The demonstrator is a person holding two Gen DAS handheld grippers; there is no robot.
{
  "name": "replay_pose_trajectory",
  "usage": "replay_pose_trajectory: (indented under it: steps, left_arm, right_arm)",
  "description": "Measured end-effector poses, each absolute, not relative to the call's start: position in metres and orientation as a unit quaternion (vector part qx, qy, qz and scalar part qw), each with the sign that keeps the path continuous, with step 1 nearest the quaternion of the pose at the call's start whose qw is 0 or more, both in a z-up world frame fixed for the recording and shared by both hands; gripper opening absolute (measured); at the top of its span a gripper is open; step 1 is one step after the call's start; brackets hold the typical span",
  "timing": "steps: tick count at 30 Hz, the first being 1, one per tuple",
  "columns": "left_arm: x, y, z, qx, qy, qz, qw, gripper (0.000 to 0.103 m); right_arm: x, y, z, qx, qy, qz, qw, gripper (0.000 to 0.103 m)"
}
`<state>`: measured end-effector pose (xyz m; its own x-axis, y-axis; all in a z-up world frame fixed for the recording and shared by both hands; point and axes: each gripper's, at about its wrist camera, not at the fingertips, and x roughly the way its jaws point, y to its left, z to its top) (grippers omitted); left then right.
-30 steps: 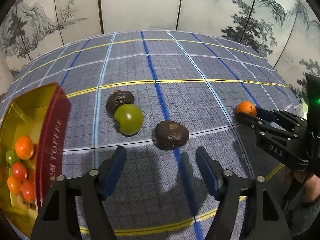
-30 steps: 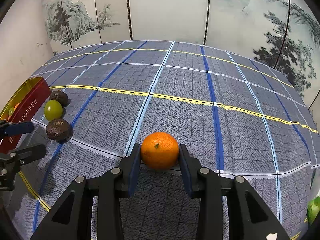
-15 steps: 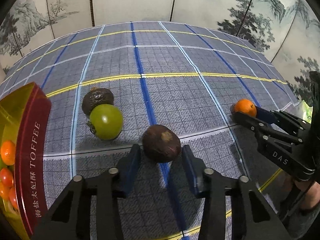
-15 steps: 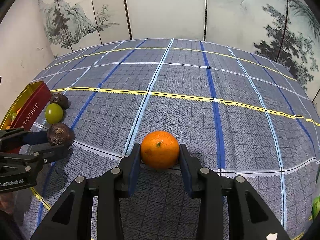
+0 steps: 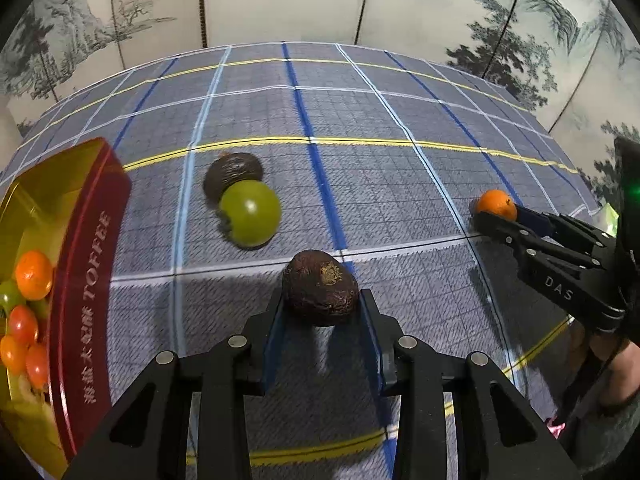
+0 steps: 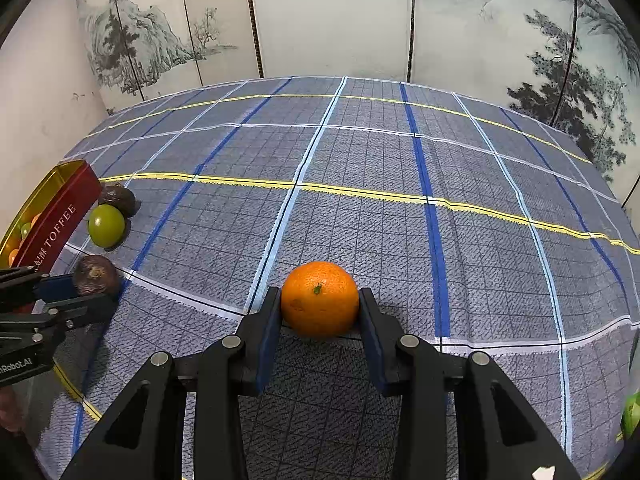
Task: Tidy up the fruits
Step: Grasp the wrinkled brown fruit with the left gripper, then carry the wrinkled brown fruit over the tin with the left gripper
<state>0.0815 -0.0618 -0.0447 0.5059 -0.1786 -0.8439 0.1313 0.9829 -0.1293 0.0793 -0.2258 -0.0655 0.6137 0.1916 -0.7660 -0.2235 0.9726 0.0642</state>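
Observation:
My left gripper (image 5: pixel 320 308) is shut on a dark brown wrinkled fruit (image 5: pixel 320 298), held just above the checked cloth; it also shows in the right wrist view (image 6: pixel 94 274). My right gripper (image 6: pixel 320 308) is shut on an orange (image 6: pixel 320 298), which rests on the cloth; it shows at the right in the left wrist view (image 5: pixel 496 204). A green fruit (image 5: pixel 250 214) and a second dark brown fruit (image 5: pixel 232 170) lie touching each other beyond my left gripper. A red and gold toffee tin (image 5: pixel 86 264) at the left holds several small orange, red and green fruits.
The table is covered by a blue-grey checked cloth (image 6: pixel 400 184) with blue, white and yellow lines. Painted folding screens (image 6: pixel 332 20) stand behind the table. Something green (image 6: pixel 632 416) shows at the right edge of the right wrist view.
My left gripper moved forward around the near brown fruit and closed on it. The right gripper has kept its hold on the orange and barely moved.

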Motion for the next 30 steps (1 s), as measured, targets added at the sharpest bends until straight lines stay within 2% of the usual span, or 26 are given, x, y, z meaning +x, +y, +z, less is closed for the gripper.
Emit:
replay_pose_trajectory:
  steps: [19, 30]
  left_arm:
    - [0.051, -0.011, 0.005, -0.066, 0.444, -0.055, 0.892, 0.036]
    - [0.034, 0.069, 0.026, -0.095, 0.416, 0.024, 0.904, 0.036]
  right_arm:
    - [0.079, -0.223, -0.066, -0.027, 0.425, 0.111, 0.898, 0.035]
    - [0.079, -0.223, -0.066, -0.025, 0.425, 0.112, 0.898, 0.035]
